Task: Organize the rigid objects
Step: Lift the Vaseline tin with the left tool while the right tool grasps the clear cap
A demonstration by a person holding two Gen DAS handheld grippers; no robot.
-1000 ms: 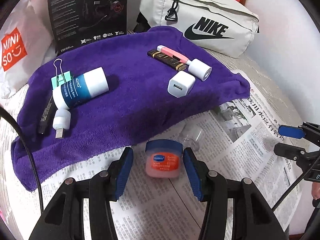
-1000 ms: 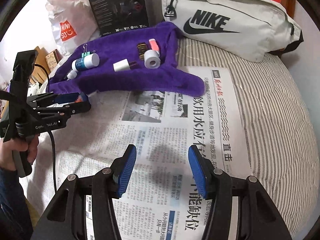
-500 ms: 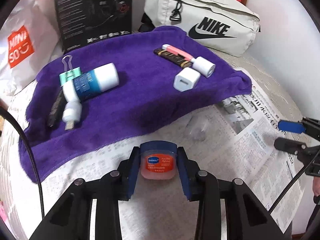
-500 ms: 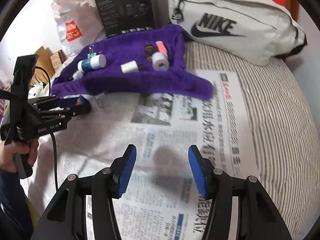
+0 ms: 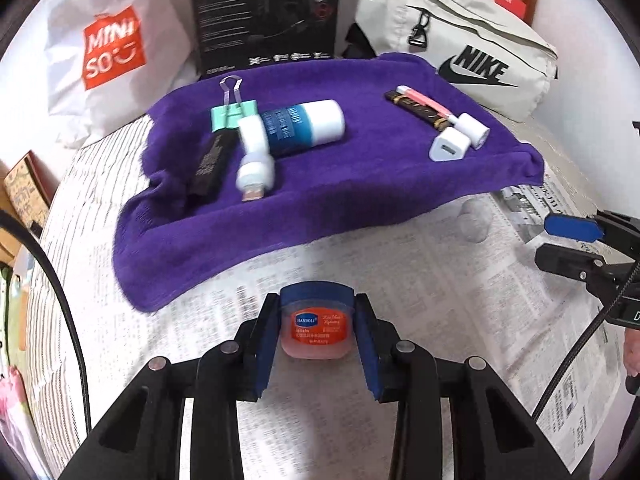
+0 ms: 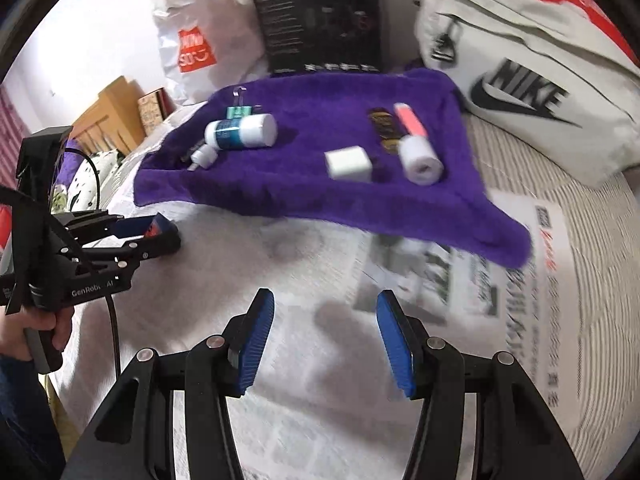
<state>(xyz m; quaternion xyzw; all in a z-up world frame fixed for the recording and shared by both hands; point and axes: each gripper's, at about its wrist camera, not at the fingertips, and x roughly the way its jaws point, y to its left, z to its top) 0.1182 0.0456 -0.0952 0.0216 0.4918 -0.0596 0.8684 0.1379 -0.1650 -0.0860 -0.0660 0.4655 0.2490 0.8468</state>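
The right tool [image 6: 324,336] is hanging wide open over the newspaper [image 6: 304,360] in the near middle. Far behind it, a purple towel [image 6: 316,196] is carrying a white charger cube [image 6: 347,163]. At left, the left tool [image 6: 154,236] is gripping something.

Small pink balm jar [image 5: 317,328] with blue lid, upright, pinched between blue pads of left gripper [image 5: 316,332], just off front edge of purple towel [image 5: 360,200]. On towel's left part: blue-and-white bottle [image 5: 304,126] lying flat, green binder clip [image 5: 232,114], white USB plug [image 5: 254,164]. Near right edge: white charger cube [image 5: 449,149], pink tube [image 5: 440,112].
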